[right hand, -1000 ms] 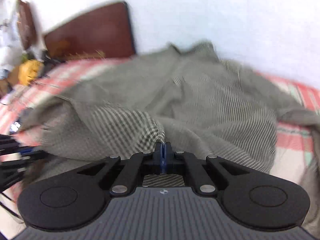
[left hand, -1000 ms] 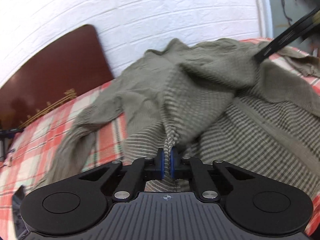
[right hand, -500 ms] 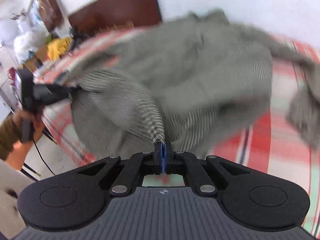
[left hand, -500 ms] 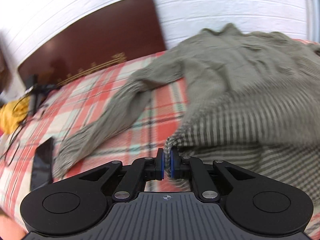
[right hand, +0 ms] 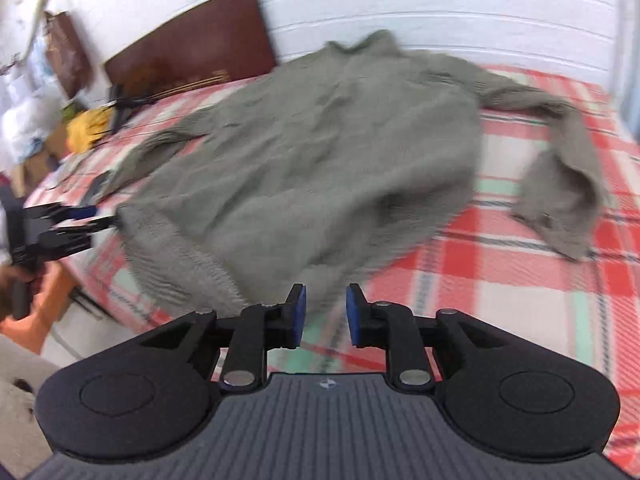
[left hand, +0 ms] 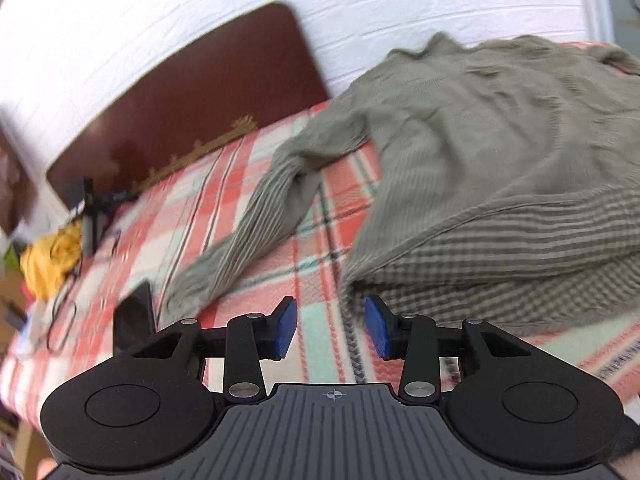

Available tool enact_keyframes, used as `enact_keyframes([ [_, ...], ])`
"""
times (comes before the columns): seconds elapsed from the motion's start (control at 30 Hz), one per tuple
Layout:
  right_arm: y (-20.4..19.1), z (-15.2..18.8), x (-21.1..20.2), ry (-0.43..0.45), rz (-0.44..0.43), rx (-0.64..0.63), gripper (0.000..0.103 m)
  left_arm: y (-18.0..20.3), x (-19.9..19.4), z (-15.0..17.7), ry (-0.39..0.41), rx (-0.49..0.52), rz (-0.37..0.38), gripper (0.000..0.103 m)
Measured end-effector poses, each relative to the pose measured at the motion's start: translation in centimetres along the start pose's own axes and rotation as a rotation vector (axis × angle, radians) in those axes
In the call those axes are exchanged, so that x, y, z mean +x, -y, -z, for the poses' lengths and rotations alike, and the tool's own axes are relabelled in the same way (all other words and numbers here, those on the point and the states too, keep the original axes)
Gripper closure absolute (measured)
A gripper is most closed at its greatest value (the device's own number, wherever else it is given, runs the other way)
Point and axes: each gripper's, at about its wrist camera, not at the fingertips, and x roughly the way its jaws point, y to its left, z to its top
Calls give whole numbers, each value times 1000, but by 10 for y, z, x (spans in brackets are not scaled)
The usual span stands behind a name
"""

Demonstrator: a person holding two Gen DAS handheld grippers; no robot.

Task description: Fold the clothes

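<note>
An olive-grey knitted sweater (right hand: 312, 160) lies spread on a red plaid bedspread (right hand: 520, 280), collar toward the wall. My left gripper (left hand: 332, 330) is opening; its blue pads (left hand: 286, 328) stand apart, and the sweater's hem corner (left hand: 354, 284) lies loose just ahead of the right pad. My right gripper (right hand: 325, 316) is also opening at the other hem corner (right hand: 224, 280), with only bedspread showing between its pads. One sleeve (left hand: 248, 232) trails left, the other sleeve (right hand: 560, 184) lies out to the right. In the right wrist view the left gripper (right hand: 60, 228) sits at the hem's left end.
A brown headboard (left hand: 180, 108) leans on the white brick wall. A dark phone (left hand: 134, 316), cables and a yellow cloth (left hand: 48, 256) lie at the bed's left side. The bed's near edge (right hand: 92, 280) drops to the floor beside a hand (right hand: 16, 280).
Both grippers pulled the hem toward the near bed edge, spreading the sweater flat, then opened and let the hem drop onto the bedspread.
</note>
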Motion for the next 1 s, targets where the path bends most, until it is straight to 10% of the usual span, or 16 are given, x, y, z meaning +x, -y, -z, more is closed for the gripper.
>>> enact_keyframes([
  [0.4,2,9,13,-23,-21,25,76,145,-40,-61,291,524,585,48],
  [0.57,4,15,8,-13,-13,53,74,199,-49,-67,390,692,670,33],
  [0.63,7,17,6,-13,-8,64,73,213,-46,-70,399,684,661,35],
  [0.73,9,20,3,-7,-6,77,70,218,-31,-82,336,615,636,96],
  [1.0,-8,10,15,17,-25,9,68,161,-7,-126,287,205,559,101],
])
